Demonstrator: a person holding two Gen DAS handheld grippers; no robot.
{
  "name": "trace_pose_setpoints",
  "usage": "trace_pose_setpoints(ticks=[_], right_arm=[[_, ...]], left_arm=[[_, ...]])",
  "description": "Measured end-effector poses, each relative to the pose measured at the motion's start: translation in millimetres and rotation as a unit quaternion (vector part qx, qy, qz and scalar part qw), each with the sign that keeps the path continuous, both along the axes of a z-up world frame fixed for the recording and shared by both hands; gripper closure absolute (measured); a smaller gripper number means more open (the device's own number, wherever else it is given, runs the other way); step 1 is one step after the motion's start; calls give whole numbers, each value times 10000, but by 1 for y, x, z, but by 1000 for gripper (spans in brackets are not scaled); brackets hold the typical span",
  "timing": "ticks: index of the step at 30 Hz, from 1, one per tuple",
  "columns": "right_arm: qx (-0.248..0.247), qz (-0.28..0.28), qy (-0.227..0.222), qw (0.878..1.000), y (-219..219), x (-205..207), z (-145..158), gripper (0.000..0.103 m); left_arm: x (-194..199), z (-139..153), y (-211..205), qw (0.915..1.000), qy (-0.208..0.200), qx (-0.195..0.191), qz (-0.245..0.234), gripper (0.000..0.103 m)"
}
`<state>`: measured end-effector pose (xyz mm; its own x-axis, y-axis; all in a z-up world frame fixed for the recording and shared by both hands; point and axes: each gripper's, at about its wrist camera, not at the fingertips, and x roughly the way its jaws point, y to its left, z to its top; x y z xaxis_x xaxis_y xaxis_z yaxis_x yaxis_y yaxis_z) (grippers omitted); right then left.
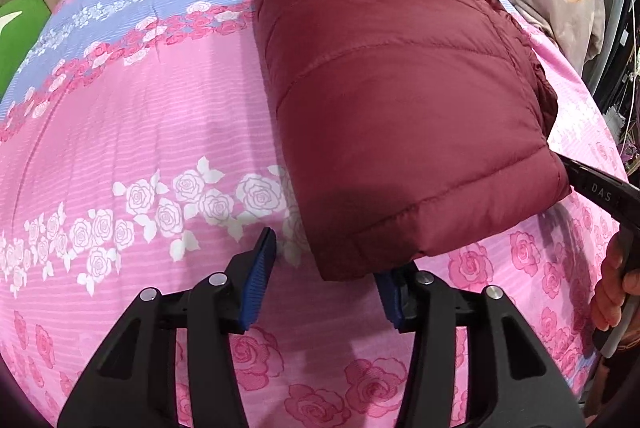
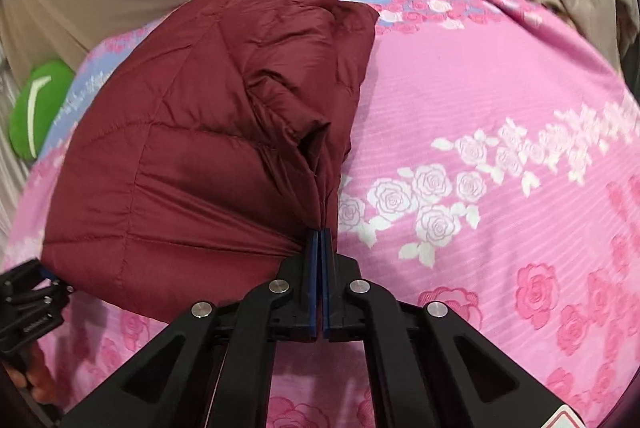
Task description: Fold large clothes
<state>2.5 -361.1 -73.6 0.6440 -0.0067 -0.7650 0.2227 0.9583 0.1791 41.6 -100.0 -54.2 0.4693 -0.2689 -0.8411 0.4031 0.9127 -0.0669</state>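
Ahead of the left gripper [image 1: 326, 276], jaws spread wide and gripping nothing, one folded maroon puffer jacket [image 1: 396, 116] lies on the rose-print bedspread [image 1: 132, 132], its near corner over the right pad; right view: right gripper [image 2: 320, 240] clamped on the jacket's bunched edge, probably steadying the fold.

i count one maroon quilted jacket [image 1: 400, 100], folded, one pink rose-print bedspread [image 1: 140, 132] under it, one green cushion [image 2: 36, 108] at the edge, and two grippers: my left gripper [image 1: 326, 276] and my right gripper [image 2: 320, 240]
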Motion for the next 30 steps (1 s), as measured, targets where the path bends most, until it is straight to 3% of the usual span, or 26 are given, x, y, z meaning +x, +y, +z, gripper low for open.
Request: trace_pose_setpoints(ticks=[2,5,7,8,9,10,13,16,18,21,24,27,30], right_arm=[[-33,-3,4,10000,0,-2,3,102],[85,-94,-87,9999,-8,-11,15,92],[112,-183,-187,9996,-14,-20,27,84],[146,-218,-243,9994,-17,-24,33,73],[224,-234,-315,9990,-21,-26,38,64],[354,-225,-410,9983,-25,-26,44,47],[757,-103,-676,9948,-29,-19,58,32],[920,11,-546,9943,-28,4,54,28],[931,-1,-333,9951,-27,22,44,28],[1058,-37,-119,9943,-27,38,29,27],[1444,36,-26,9895,-28,48,17,25],[1766,130,31,9842,-30,58,8,22],[1735,195,1,9846,-27,65,8,18]], left_arm=[[-1,3,5,9999,96,-56,34,56],[-8,19,19,9995,163,-270,53,50],[-15,44,31,9981,-47,-615,12,34],[-16,55,36,9969,-164,-769,15,28],[-15,69,42,9948,-332,-966,64,14],[-13,78,45,9929,-446,-1101,95,6],[10,97,37,9893,-645,-1301,94,5],[40,85,19,9903,-410,-1327,30,5],[67,65,3,9923,-10,-1234,53,5],[84,43,-12,9925,278,-1194,22,5],[94,30,-23,9904,421,-1318,-45,5],[98,25,-34,9923,363,-1182,10,5],[100,22,-40,9939,319,-1054,40,5]])
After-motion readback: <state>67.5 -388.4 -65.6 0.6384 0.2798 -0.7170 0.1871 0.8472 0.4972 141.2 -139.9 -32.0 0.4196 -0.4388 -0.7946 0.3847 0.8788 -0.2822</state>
